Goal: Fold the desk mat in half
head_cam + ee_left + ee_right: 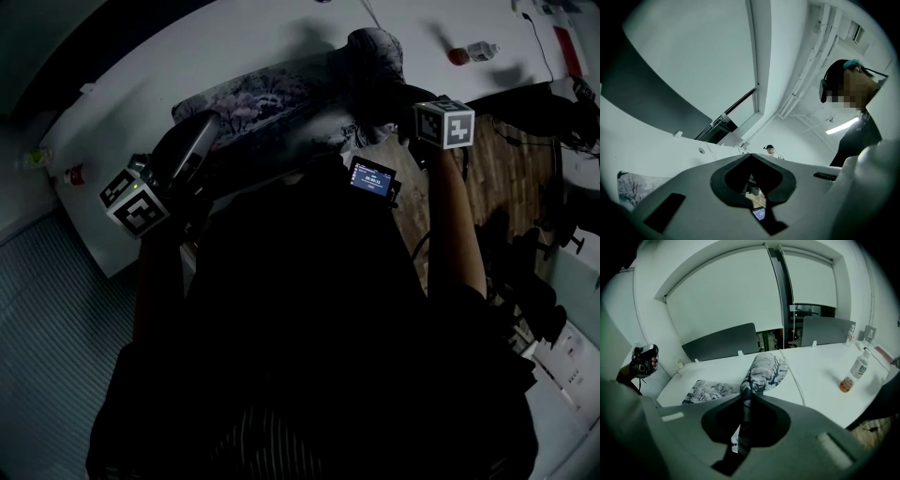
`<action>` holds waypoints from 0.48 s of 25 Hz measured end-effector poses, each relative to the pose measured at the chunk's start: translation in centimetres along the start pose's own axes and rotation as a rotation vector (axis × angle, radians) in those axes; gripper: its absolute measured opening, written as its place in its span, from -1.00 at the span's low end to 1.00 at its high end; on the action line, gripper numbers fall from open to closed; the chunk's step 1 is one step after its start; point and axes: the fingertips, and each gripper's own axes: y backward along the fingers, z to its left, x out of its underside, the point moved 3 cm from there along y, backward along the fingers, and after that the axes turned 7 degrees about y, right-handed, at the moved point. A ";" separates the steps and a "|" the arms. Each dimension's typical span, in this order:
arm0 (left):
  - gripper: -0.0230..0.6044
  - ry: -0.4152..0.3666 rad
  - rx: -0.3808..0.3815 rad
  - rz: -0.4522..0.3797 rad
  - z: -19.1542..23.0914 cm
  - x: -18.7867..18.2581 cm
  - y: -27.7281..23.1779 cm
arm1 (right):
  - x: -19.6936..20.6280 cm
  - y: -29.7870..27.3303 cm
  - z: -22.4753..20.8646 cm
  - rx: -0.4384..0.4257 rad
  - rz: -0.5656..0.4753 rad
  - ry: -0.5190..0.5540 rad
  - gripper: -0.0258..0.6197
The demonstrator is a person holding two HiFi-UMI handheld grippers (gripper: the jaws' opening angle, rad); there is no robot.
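Observation:
The desk mat (253, 103), printed with a grey tree pattern, lies on the white table (141, 94). Its right end is lifted and curls over (375, 47). My right gripper (394, 98) is shut on that raised edge. In the right gripper view the mat's edge runs as a thin strip between the jaws of the right gripper (747, 394), the lifted part (766, 371) bulges beyond them, and the flat part (705, 391) lies to the left. My left gripper (202, 127) hovers by the mat's near left corner. In its own view the left gripper (751, 157) points level at the wall, jaws together, nothing between them.
A bottle (857, 369) with orange liquid stands on the table to the right, and a thin cable (794, 376) runs across the tabletop beside the mat. Grey dividers (722, 342) line the table's far edge. Dark chairs (525, 112) stand on the wooden floor at the right.

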 end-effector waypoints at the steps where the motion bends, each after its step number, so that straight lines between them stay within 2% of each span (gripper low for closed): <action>1: -0.90 0.005 0.006 0.005 0.1 0.1 0.3 | -0.2 -0.1 0.5 -0.006 0.001 -0.006 -0.84; 12: -0.90 0.002 -0.008 0.000 0.6 -1.1 3.4 | -2.4 -2.6 5.8 -0.107 0.027 -0.017 -0.84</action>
